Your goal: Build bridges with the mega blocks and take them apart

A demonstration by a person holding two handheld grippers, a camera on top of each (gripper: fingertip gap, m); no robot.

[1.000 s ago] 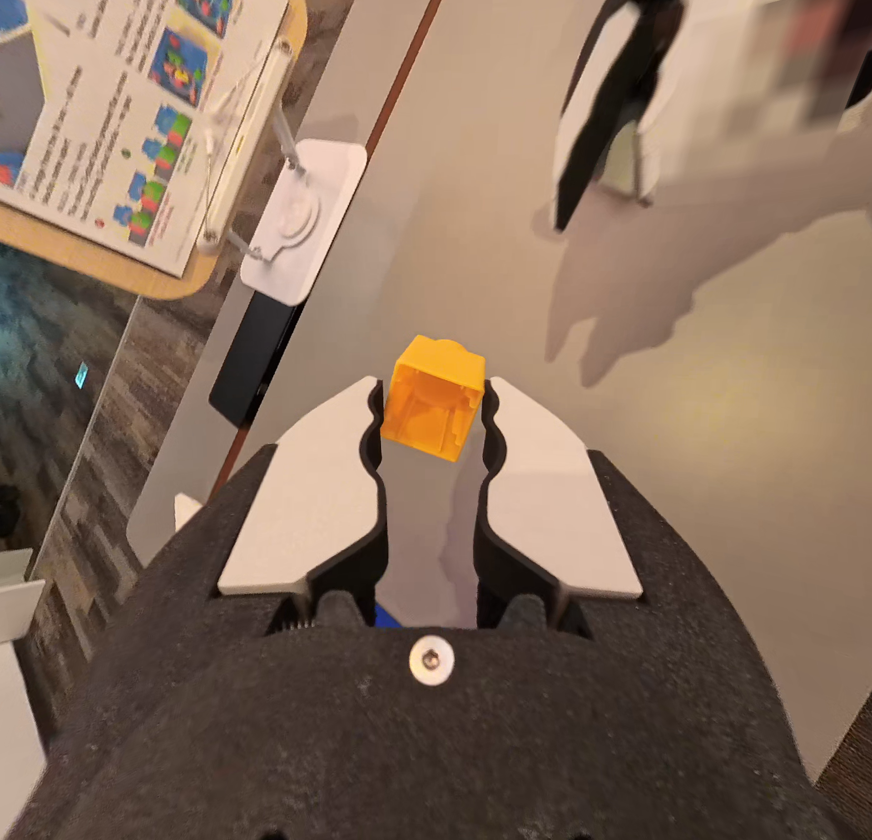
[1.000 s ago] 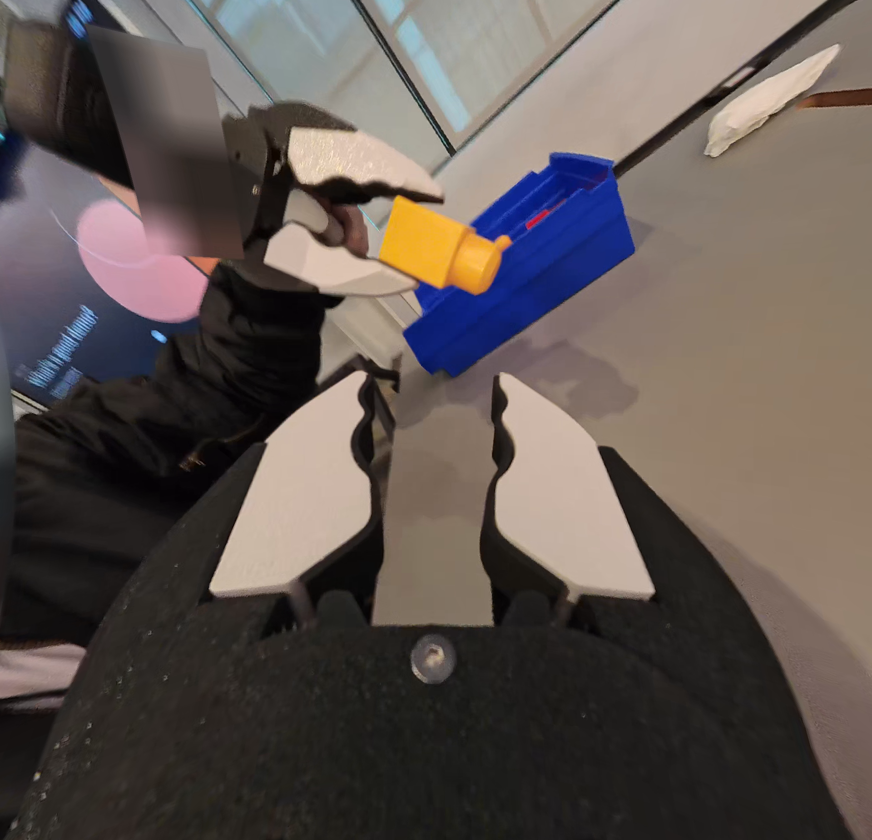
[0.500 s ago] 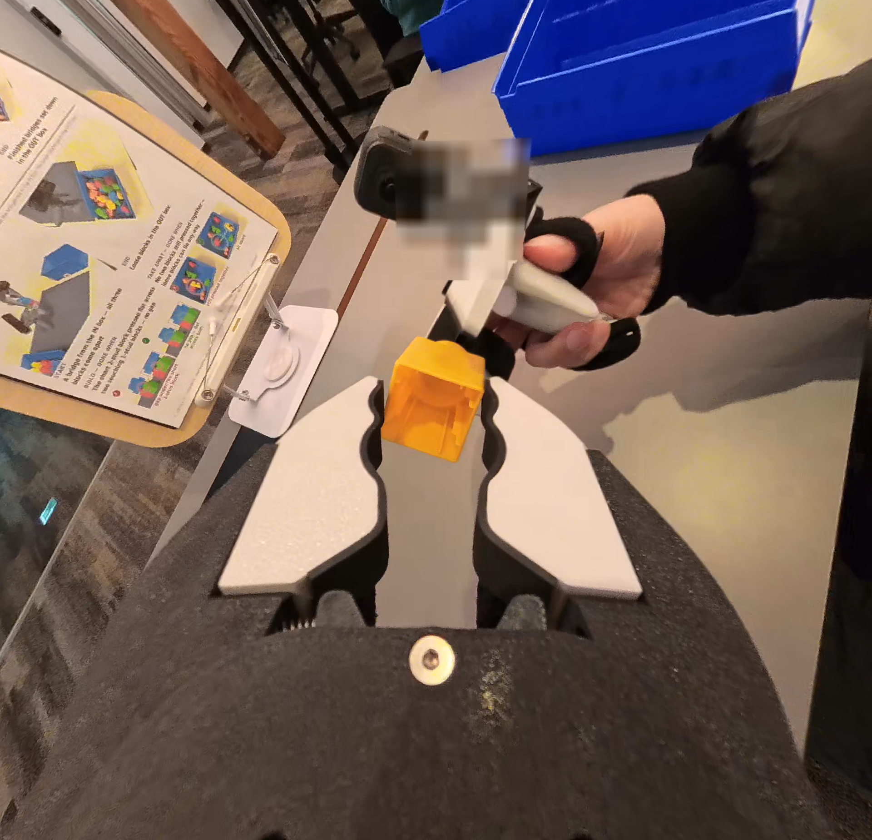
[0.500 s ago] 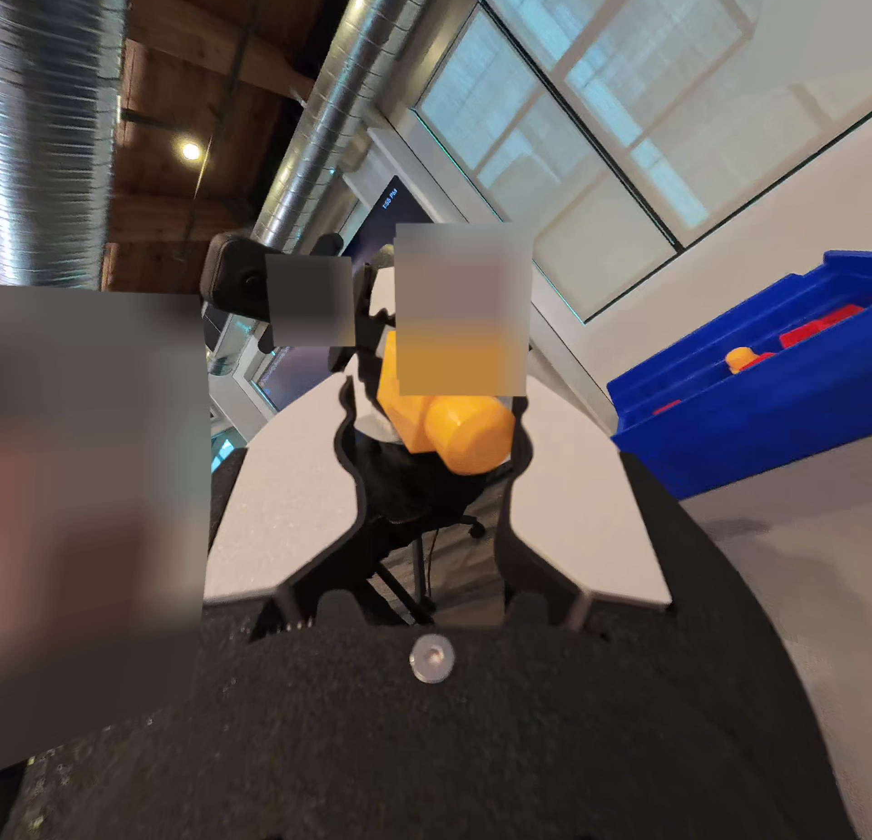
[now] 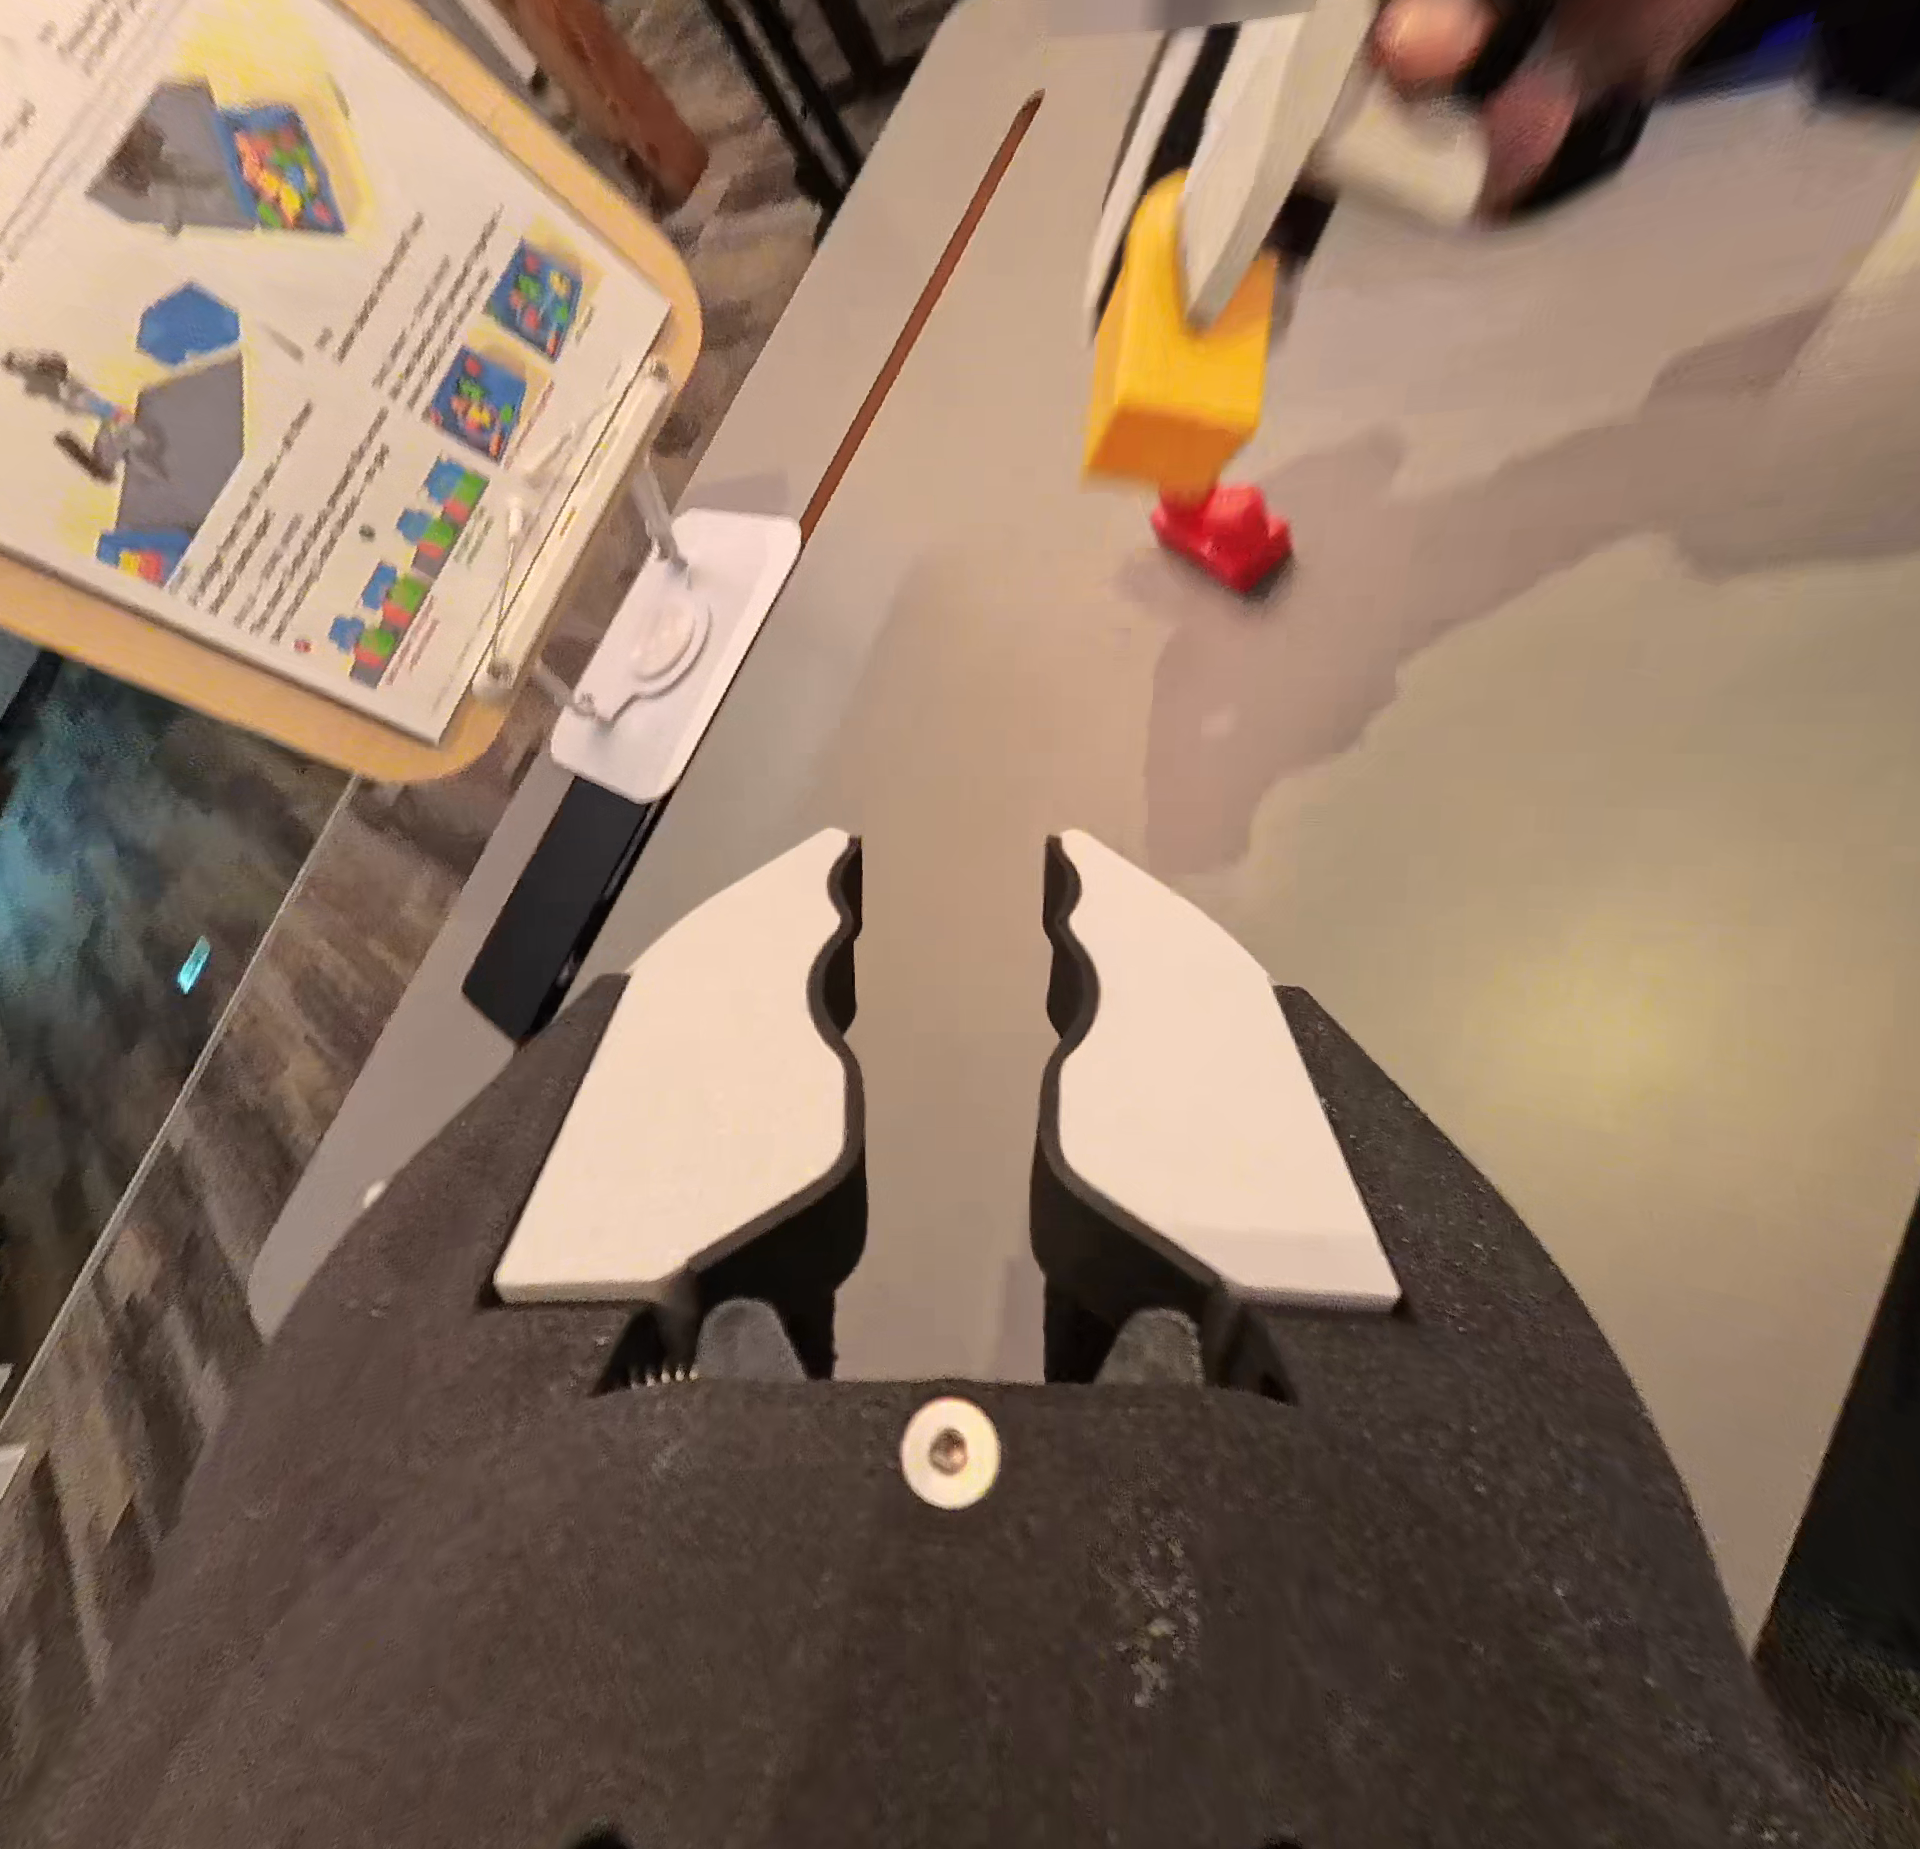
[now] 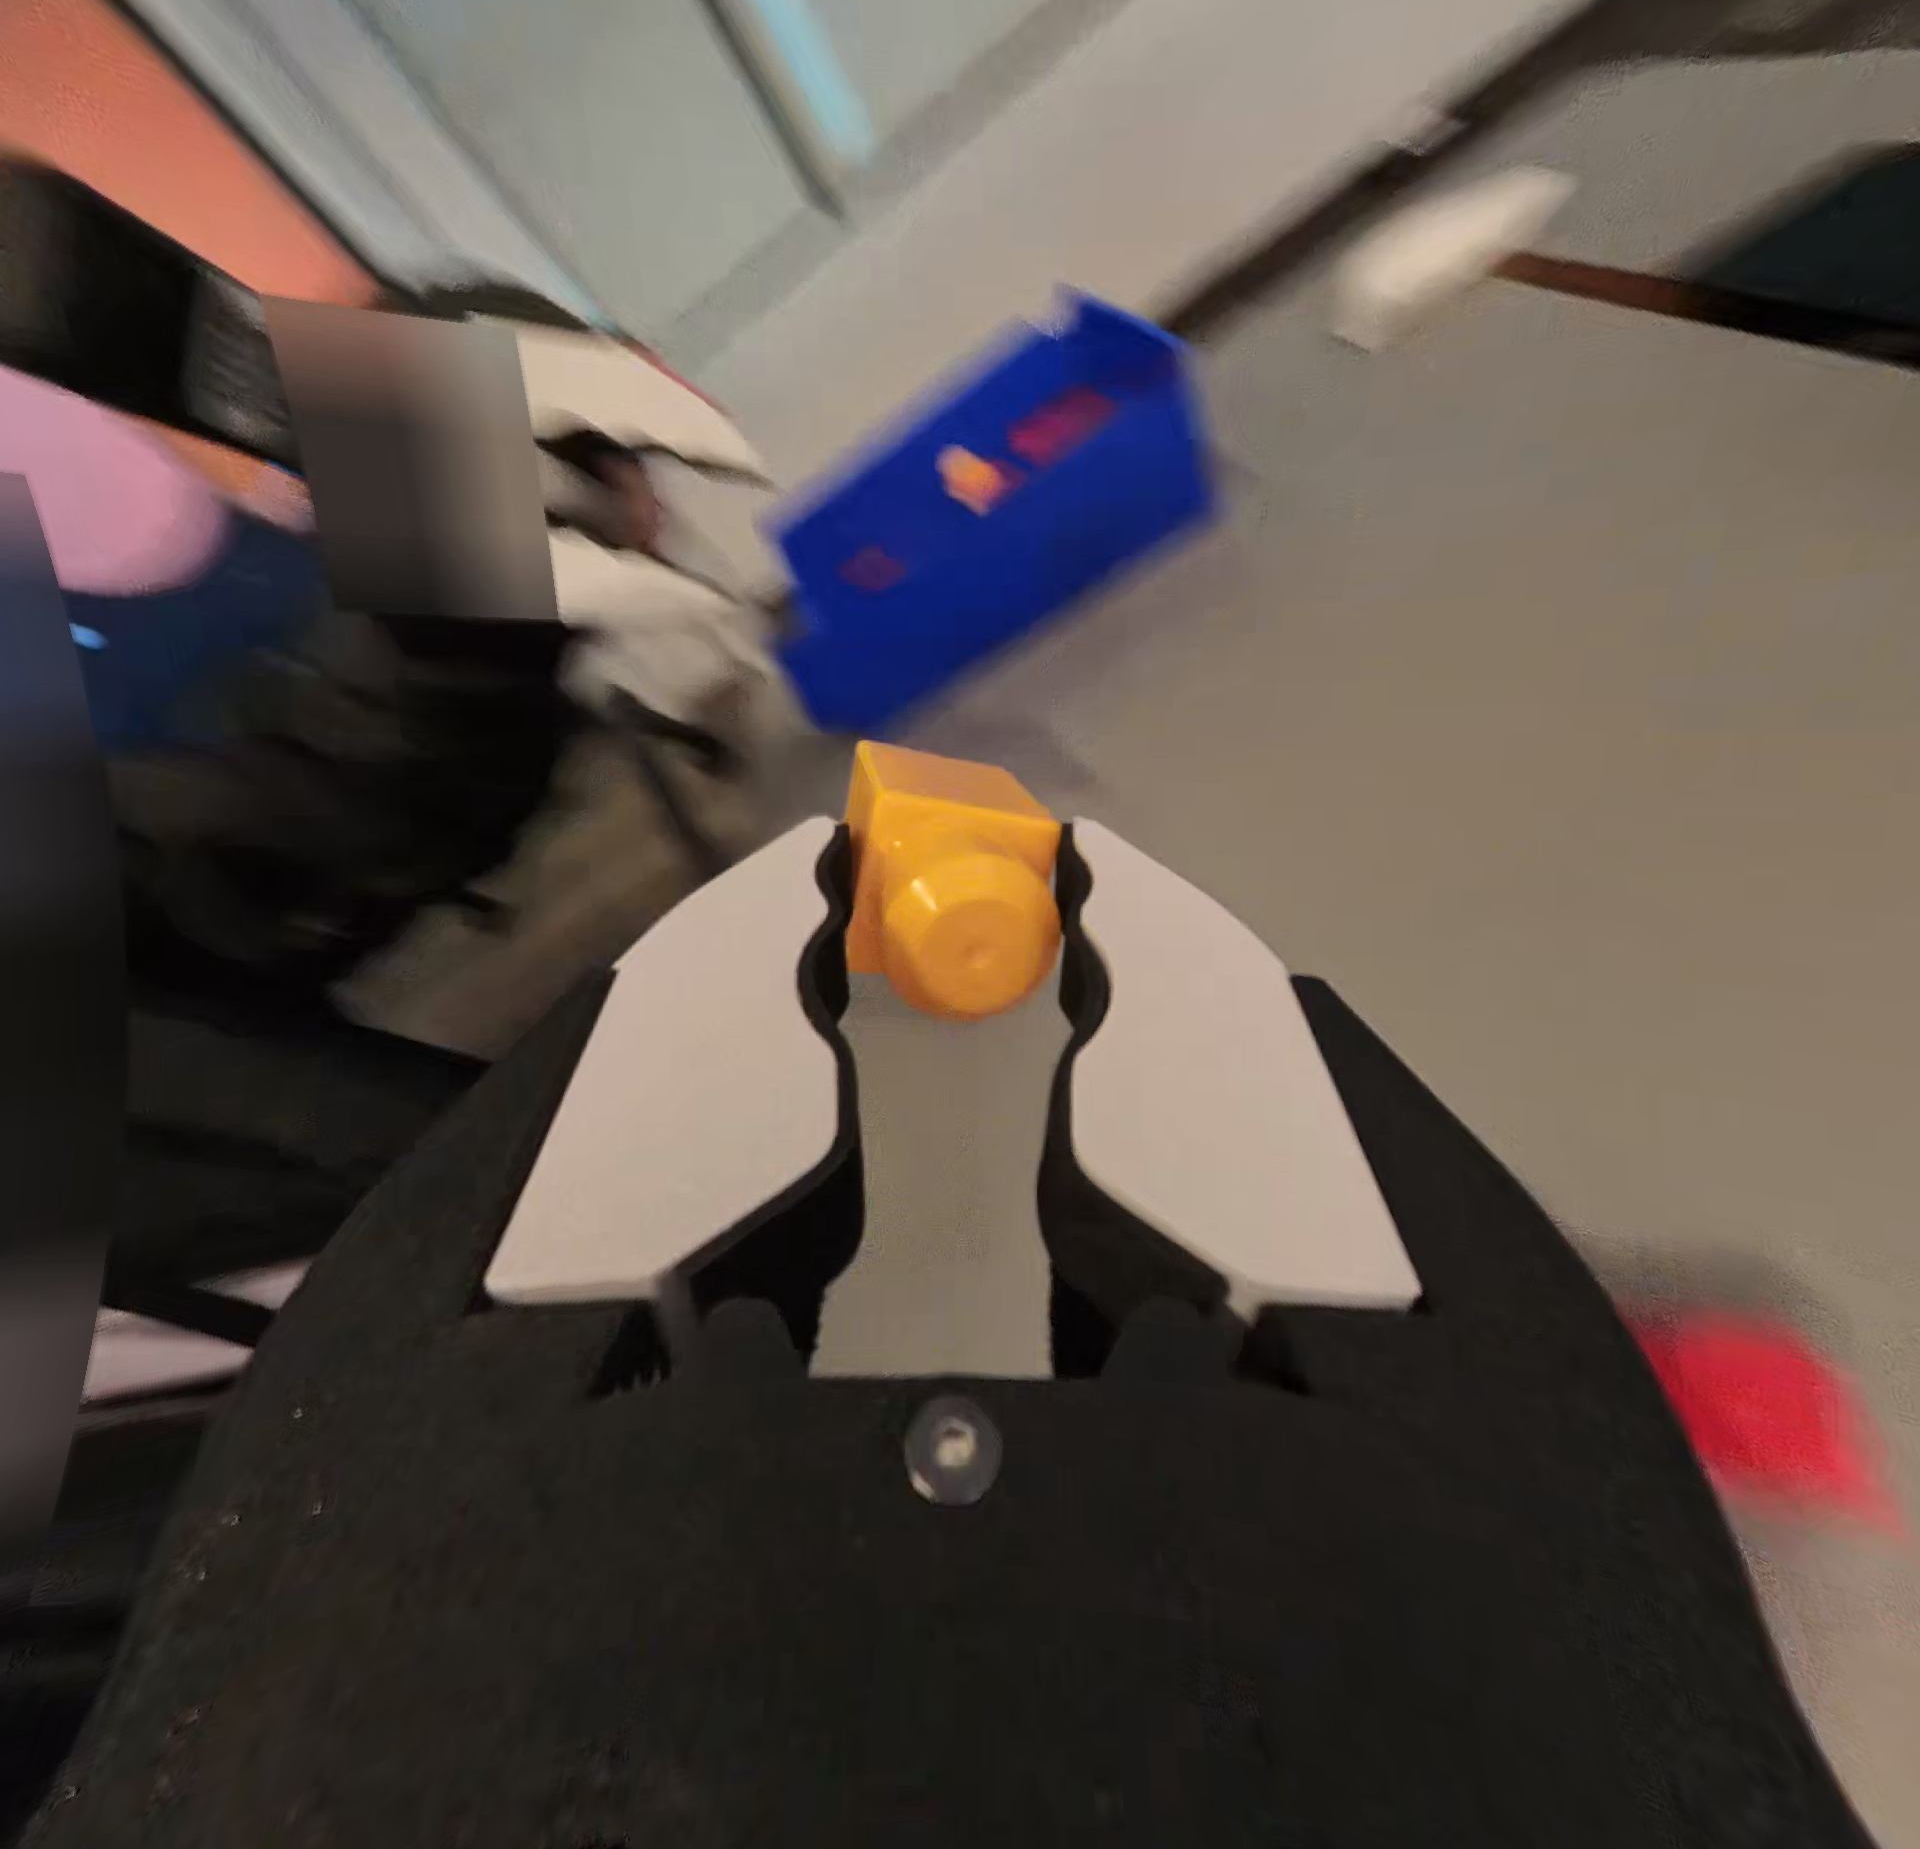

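**Orange block carried toward the red one**

The right gripper [image 6: 954, 890] pinched the orange block [image 6: 940, 843] between its tips, the stud pointing back at the camera. The left gripper [image 5: 951, 900] held nothing, its jaws spread over bare table [image 5: 1558, 968].

The step looked like stacking: the orange block hung just above and at about 11 o'clock of the red block [image 5: 1224, 534] lying on the table. The next move would call for lining the hollow underside over the red stud and pressing straight down.

Only the left wrist view showed that pairing clearly, plus an instruction sheet [image 5: 312, 345] at 10 o'clock. The right wrist view alone showed a blue bin [image 6: 997, 532] at 12 o'clock holding more blocks; there the red block was only a blur at 4 o'clock.
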